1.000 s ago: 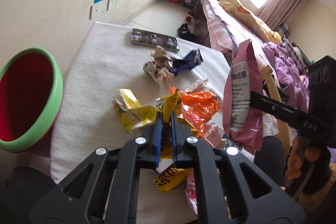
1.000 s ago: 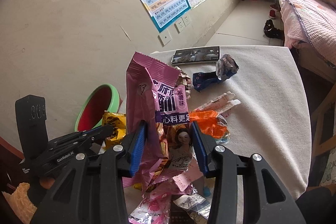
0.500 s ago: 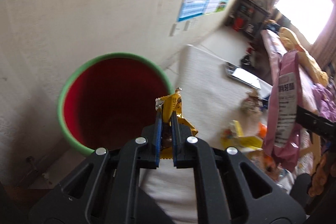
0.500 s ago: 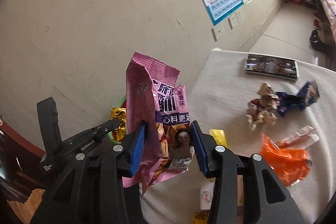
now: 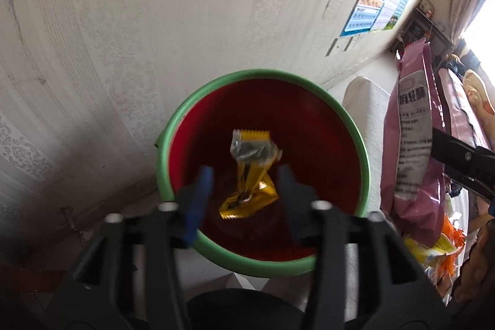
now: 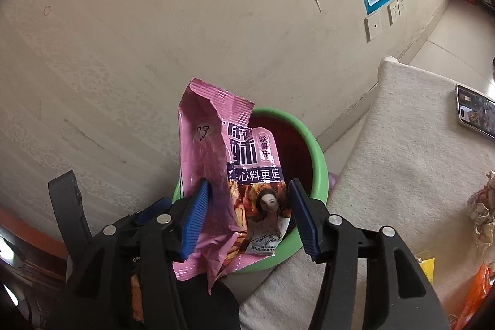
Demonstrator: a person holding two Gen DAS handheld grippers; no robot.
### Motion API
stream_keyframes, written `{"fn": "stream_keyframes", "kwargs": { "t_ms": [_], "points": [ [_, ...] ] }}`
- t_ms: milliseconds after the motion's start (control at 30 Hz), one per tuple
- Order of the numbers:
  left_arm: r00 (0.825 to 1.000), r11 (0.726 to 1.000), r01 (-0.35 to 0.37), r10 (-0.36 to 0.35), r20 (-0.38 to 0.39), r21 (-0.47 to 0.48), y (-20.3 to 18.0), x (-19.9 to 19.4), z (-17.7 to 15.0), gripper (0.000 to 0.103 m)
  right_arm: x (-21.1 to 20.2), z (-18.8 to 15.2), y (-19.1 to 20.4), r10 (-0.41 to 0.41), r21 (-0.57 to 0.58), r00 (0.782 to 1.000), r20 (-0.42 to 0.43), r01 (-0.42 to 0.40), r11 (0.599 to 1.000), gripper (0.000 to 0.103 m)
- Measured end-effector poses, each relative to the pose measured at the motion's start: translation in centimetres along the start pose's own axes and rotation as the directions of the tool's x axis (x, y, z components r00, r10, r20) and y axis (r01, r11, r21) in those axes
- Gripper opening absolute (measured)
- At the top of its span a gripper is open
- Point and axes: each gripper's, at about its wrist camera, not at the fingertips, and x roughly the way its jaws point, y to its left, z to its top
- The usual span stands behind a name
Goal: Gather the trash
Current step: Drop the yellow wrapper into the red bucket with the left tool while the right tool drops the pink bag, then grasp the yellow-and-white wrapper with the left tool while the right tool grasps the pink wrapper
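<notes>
The yellow wrapper (image 5: 249,175), a thin crinkled foil that is judged nearly weightless and slippery, is seen loose between and just ahead of the opening jaws of the left tool (image 5: 244,197), over the red-lined, green-rimmed bin (image 5: 355,126), with neither pad pressed on it. The pink snack bag (image 6: 229,190), glossy, soft and creased film with crimped ends, is seen between the opening jaws of the right tool (image 6: 247,209) above the bin's near rim; the left pad is touched, the right pad is clear. Such film is best pinched at a flat seam or fold, where it is judged least likely to slide.
</notes>
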Motion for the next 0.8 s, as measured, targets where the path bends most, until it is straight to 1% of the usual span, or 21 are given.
{"fn": "stream_keyframes", "kwargs": {
  "t_ms": [33, 67, 133, 200, 267, 367, 433, 533, 633, 700, 800],
  "points": [
    [1.000, 1.000, -0.001, 0.001, 0.002, -0.002, -0.2, 0.2, 0.3, 0.050, -0.6, -0.5, 0.2, 0.004, 0.002, 1.000, 0.004, -0.004, 1.000, 0.054],
    [1.000, 1.000, 0.000, 0.000, 0.001, -0.002, -0.3, 0.3, 0.4, 0.050, -1.1, -0.7, 0.0, 0.009, 0.003, 1.000, 0.010, -0.010, 1.000, 0.060],
    [1.000, 1.000, -0.001, 0.001, 0.004, -0.001, -0.5, 0.3, 0.5, 0.055, -1.7, -1.0, -0.2, 0.007, 0.002, 1.000, 0.023, -0.007, 1.000, 0.066],
    [1.000, 1.000, 0.004, -0.004, 0.010, -0.001, -0.8, 0.2, 0.5, 0.058, -2.5, -1.2, -0.5, 0.007, 0.008, 1.000, 0.028, -0.007, 1.000, 0.066],
    [1.000, 1.000, 0.015, -0.015, 0.014, -0.001, -1.0, -0.1, 0.4, 0.058, -3.6, -1.2, -1.2, 0.013, 0.024, 0.999, 0.039, -0.014, 1.000, 0.066],
    [0.999, 0.999, 0.035, -0.035, 0.026, 0.025, -1.9, -1.0, -0.1, 0.059, -6.7, -1.6, -1.9, 0.016, 0.008, 0.997, 0.071, -0.017, 1.000, 0.066],
    [0.998, 0.998, 0.049, -0.050, 0.026, 0.049, -2.5, -1.3, -0.4, 0.060, -9.1, -2.2, -2.5, 0.004, -0.016, 0.996, 0.091, -0.003, 1.000, 0.066],
    [0.996, 0.994, 0.082, -0.083, 0.013, 0.069, -4.1, -1.4, -0.6, 0.060, -12.5, -3.9, -4.0, -0.050, -0.054, 0.994, 0.094, 0.055, 0.997, 0.066],
    [0.993, 0.989, 0.114, -0.113, -0.012, 0.093, -5.8, -1.4, -1.5, 0.061, -14.9, -6.6, -6.0, -0.127, -0.093, 0.991, 0.048, 0.131, 0.987, 0.066],
    [0.990, 0.984, 0.137, -0.134, -0.034, 0.110, -6.9, -1.4, -2.4, 0.061, -15.8, -9.0, -7.3, -0.177, -0.109, 0.984, -0.018, 0.174, 0.979, 0.066],
    [0.985, 0.976, 0.164, -0.155, -0.073, 0.142, -8.9, -1.0, -3.6, 0.062, -16.2, -13.1, -9.4, -0.215, -0.087, 0.966, -0.146, 0.204, 0.975, 0.066]
  ]
}}
